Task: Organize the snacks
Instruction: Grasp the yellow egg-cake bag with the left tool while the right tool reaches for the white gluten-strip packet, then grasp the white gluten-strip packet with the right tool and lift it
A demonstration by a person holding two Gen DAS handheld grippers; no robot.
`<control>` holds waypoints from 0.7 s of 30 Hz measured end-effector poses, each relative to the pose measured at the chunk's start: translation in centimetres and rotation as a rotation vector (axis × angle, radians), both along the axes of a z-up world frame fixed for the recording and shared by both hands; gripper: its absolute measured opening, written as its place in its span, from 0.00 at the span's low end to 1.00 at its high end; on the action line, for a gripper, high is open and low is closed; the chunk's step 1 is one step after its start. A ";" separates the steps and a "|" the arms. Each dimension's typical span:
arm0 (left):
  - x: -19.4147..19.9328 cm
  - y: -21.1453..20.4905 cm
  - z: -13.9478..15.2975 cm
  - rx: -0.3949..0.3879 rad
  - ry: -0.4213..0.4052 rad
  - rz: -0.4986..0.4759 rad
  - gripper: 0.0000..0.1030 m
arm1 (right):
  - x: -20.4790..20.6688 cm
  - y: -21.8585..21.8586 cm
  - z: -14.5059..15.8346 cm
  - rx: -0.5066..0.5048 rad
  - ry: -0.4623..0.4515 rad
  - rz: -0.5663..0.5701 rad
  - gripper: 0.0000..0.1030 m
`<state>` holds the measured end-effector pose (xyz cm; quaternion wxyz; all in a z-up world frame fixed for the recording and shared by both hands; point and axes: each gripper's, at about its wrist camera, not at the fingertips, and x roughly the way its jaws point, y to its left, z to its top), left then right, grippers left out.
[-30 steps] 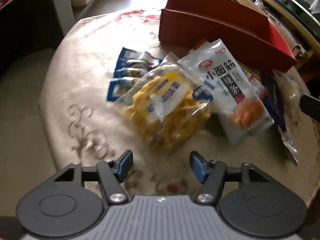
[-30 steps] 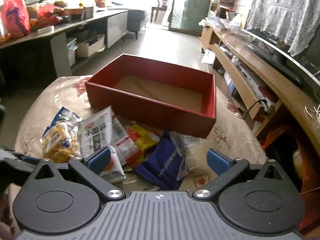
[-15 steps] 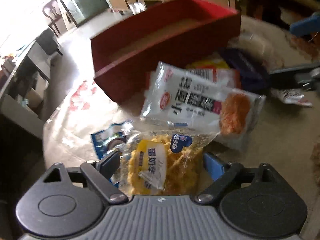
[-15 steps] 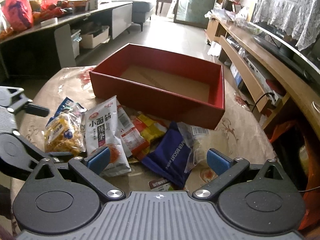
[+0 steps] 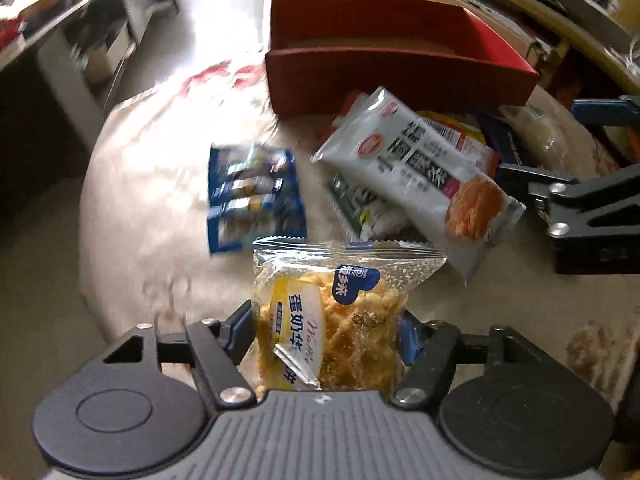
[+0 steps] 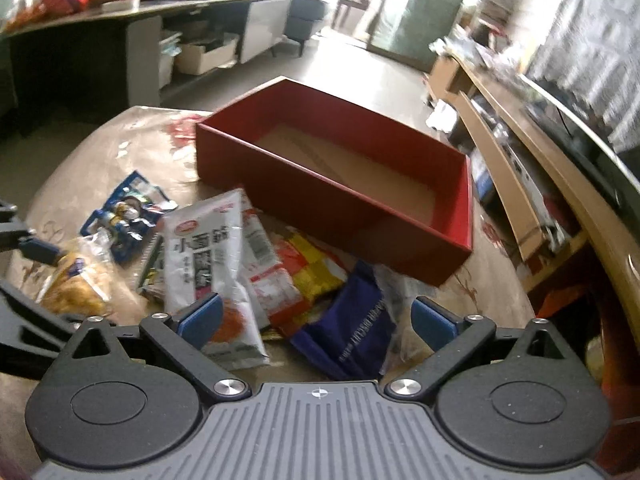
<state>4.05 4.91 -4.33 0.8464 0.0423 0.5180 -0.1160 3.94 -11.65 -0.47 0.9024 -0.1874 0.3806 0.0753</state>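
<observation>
Room lies bare on the worktop point(image 5: 132, 208) left of your pile. Your left tool point(image 5: 326, 330) clamps the waffle packet point(image 5: 332, 312), long axis pointing toward the red box point(image 6: 332, 184); your right tool point(image 6: 316, 316) gapes above the navy packet point(image 6: 352, 332).

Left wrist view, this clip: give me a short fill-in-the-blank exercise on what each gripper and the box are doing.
1. The left gripper is shut on the ____ waffle packet.
2. The right gripper has its jaws ____, holding nothing.
3. The red box holds ____ snacks.
4. The white noodle-snack packet lies on the ____, outside the box.

Missing words: yellow; open; no; table
</observation>
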 end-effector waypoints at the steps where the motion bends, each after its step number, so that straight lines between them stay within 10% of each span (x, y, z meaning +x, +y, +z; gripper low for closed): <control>1: -0.4 0.1 -0.1 -0.004 0.008 0.001 0.67 | -0.1 0.4 0.0 -0.009 -0.008 0.021 0.98; 13: -0.3 -0.5 -1.5 0.015 0.045 -0.010 0.77 | 2.7 6.4 -2.9 -0.119 0.083 0.254 0.96; 21: -0.2 -0.8 -1.6 0.036 0.050 0.004 0.71 | 3.9 5.0 -2.4 -0.015 0.175 0.189 0.60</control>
